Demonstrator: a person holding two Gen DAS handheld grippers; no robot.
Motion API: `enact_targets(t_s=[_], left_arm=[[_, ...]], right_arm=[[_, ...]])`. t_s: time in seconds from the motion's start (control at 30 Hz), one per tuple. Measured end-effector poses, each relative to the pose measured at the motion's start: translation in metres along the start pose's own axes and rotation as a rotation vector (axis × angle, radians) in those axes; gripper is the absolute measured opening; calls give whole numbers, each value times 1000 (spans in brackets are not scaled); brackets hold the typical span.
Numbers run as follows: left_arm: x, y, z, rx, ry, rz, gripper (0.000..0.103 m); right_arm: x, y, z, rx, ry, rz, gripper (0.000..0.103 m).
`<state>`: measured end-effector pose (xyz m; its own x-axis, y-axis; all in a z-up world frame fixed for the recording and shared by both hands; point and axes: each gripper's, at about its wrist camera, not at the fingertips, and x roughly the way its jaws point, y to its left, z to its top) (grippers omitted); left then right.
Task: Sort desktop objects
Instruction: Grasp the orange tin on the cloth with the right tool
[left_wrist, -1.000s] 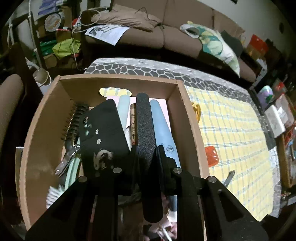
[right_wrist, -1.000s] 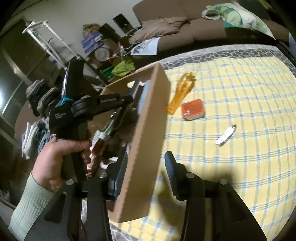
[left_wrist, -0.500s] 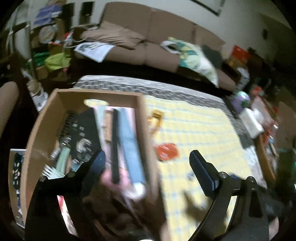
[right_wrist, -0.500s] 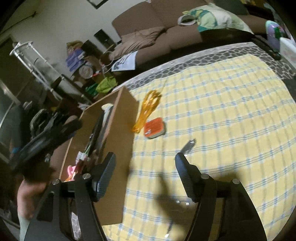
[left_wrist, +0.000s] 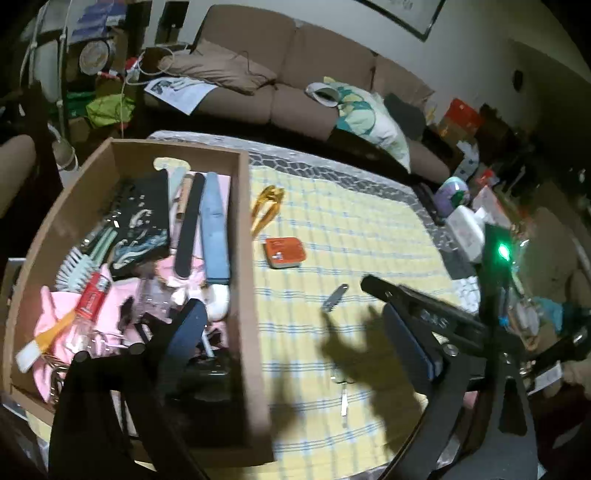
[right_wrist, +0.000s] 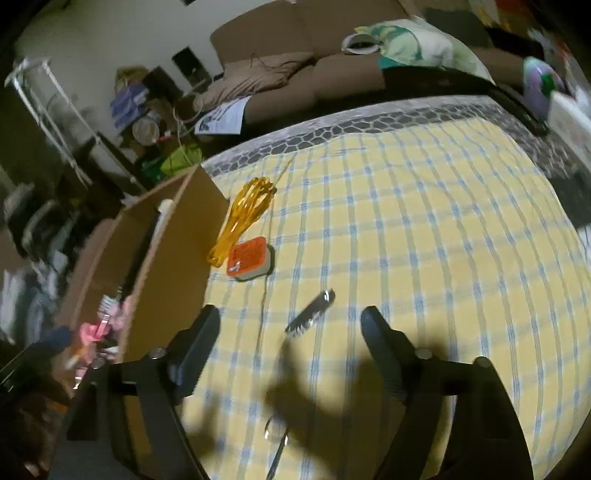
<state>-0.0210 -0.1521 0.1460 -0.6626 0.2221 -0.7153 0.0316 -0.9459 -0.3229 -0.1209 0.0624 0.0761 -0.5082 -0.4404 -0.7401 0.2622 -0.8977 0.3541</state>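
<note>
My right claw (right_wrist: 290, 334), jaws opening and empty, hangs over the small metal folding tool (right_wrist: 311, 311) on the checked surface (right_wrist: 424, 229), its long axis diagonal between my fingers, nearer than my empty, widening left claw (left_wrist: 291, 325).

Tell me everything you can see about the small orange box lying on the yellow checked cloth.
The orange box is small, flat and squarish with rounded corners. Its orange lid carries pale markings too blurred to read, and a lighter, greyish base shows along its side. It looks like plastic or tin. It lies flat and shut on the checked cloth, near the cardboard box. The amber hair clip lies right beside it; whether they touch is unclear. No hand-held gripper touches it.
</note>
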Motion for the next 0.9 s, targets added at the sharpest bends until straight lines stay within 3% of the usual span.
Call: enact_targets(t_s=[0.33, 0.6, 0.67, 0.7, 0.73, 0.9], left_arm=[[5, 29, 5, -70, 20, 11, 103], [3, 46, 10, -103, 22, 3, 103], [2, 47, 11, -111, 23, -8, 103], [2, 47, 11, -112, 21, -13, 103], [1, 46, 12, -108, 18, -18, 103], [3, 22, 11, -13, 8, -34, 103]], right_arm=[[93, 48, 32, -213, 52, -121, 96], [142, 69, 32, -291, 109, -179, 95], [147, 63, 30, -275, 130, -169, 78], [145, 59, 30, -261, 134, -168, 62], [142, 57, 30, -260, 125, -176, 54], [96, 34, 38, -214, 101, -152, 53]])
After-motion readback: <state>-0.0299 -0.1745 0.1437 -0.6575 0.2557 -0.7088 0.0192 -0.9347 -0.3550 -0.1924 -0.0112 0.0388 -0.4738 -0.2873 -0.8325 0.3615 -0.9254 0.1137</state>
